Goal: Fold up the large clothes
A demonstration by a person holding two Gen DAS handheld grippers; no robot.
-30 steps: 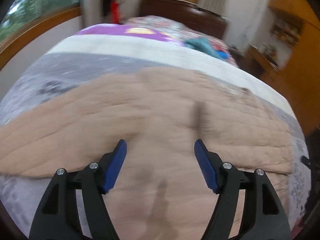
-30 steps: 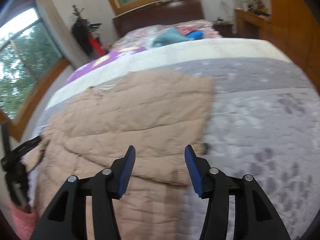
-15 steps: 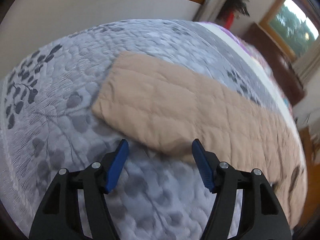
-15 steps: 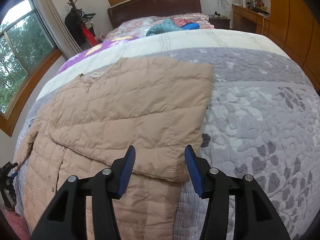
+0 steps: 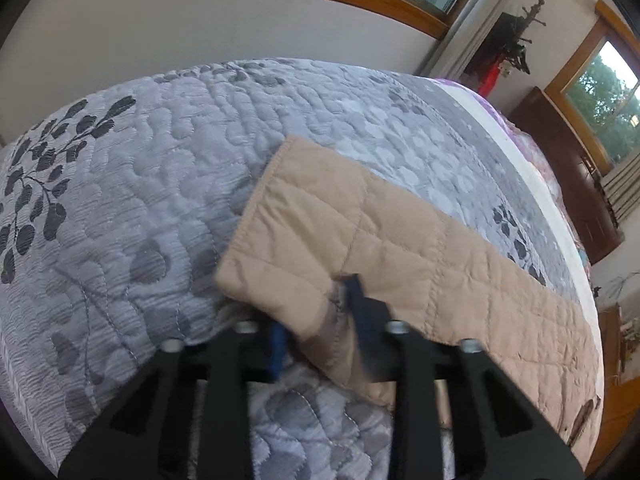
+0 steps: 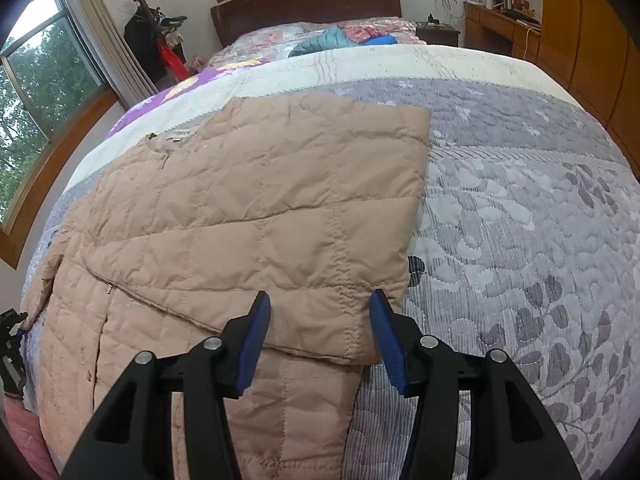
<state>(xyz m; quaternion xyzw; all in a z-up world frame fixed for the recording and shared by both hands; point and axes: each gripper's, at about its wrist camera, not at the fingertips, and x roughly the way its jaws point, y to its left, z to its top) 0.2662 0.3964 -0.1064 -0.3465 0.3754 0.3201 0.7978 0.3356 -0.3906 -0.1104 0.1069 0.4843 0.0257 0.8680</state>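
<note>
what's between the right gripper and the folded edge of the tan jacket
Nothing visible. The right gripper hangs open over the tan jacket, its folded edge showing between the fingers, with only the grey bedspread around.

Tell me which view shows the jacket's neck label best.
The right wrist view. There the neck label lies in the open at the collar of the tan quilted jacket, far from the right claw. The left wrist view shows only a sleeve, with the left claw closing on its edge; no label.
</note>
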